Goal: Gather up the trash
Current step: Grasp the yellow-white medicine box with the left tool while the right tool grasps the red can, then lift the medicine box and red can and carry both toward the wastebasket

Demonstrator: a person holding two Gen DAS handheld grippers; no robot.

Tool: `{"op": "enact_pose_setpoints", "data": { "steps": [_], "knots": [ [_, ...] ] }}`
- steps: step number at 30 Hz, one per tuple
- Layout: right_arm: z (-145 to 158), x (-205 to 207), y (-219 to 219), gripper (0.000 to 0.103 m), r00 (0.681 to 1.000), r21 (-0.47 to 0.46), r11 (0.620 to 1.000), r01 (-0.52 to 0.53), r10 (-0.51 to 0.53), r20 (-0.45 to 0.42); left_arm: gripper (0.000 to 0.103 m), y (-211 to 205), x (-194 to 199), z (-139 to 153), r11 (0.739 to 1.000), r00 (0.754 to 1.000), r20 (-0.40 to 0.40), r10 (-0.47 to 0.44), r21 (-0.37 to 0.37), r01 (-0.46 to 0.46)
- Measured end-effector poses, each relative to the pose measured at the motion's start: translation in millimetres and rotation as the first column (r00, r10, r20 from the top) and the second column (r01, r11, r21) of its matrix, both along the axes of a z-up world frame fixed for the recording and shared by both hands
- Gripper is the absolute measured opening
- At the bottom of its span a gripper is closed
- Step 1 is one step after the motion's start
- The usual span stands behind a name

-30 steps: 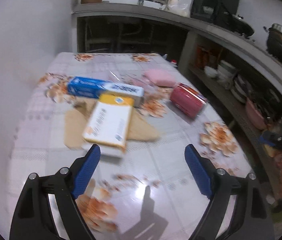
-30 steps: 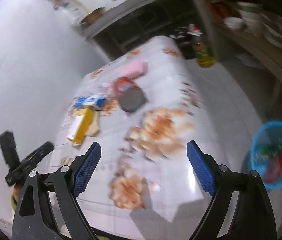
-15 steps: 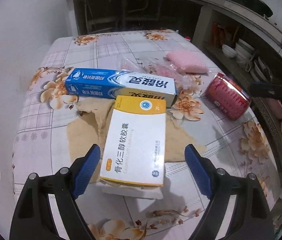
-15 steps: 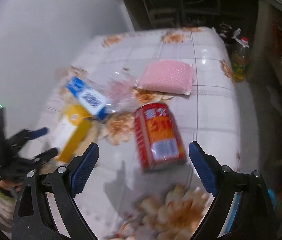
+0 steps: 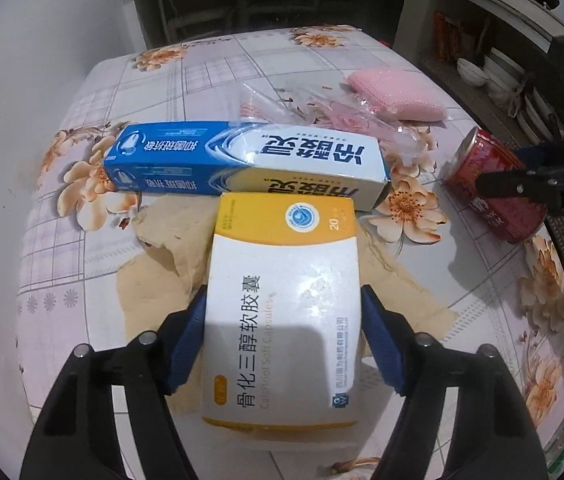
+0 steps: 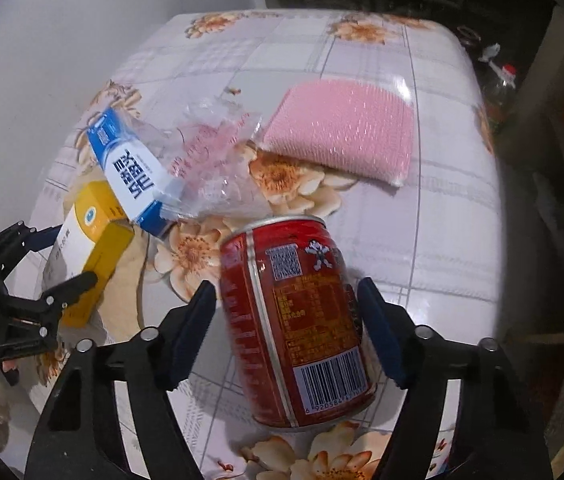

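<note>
Jaws of my left gripper [image 5: 282,332] have been closing and are pressing the yellow-and-white cardboard medicine box [image 5: 282,308] on the floral table [image 5: 478,276]; my right gripper [image 6: 286,328], also closing, is straddling the lying red can [image 6: 294,320], left pad apart.

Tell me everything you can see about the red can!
The red can is shiny metal, lying on its side on the flowered table. It has a silver rim, small printed text, a cartoon figure and a white barcode. The right gripper straddles it, its blue jaws just closing in, the left one not quite touching.
</note>
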State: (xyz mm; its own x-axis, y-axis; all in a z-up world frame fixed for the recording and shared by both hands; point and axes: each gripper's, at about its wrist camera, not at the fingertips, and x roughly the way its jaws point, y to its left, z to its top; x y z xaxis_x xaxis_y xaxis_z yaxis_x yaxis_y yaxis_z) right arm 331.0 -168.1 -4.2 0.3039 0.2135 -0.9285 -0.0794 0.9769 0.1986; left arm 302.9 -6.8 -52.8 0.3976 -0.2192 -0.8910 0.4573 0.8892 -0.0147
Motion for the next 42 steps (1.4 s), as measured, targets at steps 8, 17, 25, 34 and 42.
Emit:
{"op": "enact_pose_setpoints", "data": {
  "steps": [8,17,25,34,42],
  "knots": [
    [-2,-3,-9,0.066,1.000,0.028,0.999,0.021,-0.022,0.011,0.069,11,-9,19,0.999,0.998,0.062,0.016,-0.051,-0.012],
    [26,-72,-17,0.064,0.972,0.084,0.995,0.056,-0.073,0.222,0.070,34,-75,68,0.963,0.973,0.230,-0.020,-0.259,0.081],
    [35,-149,-20,0.063,0.914,0.115,0.979,0.167,-0.197,0.354,0.070,25,-118,61,0.915,0.985,0.170,-0.036,-0.389,0.101],
    [42,-213,-23,0.062,0.904,0.081,0.965,0.251,-0.264,0.337,0.070,-10,-153,32,0.933,0.993,0.069,-0.096,-0.342,0.114],
    [29,-252,-11,0.063,0.914,0.041,0.962,0.271,-0.270,0.303,0.071,-41,-173,4,0.968,0.986,-0.020,-0.166,-0.195,0.159]
  ]
}}
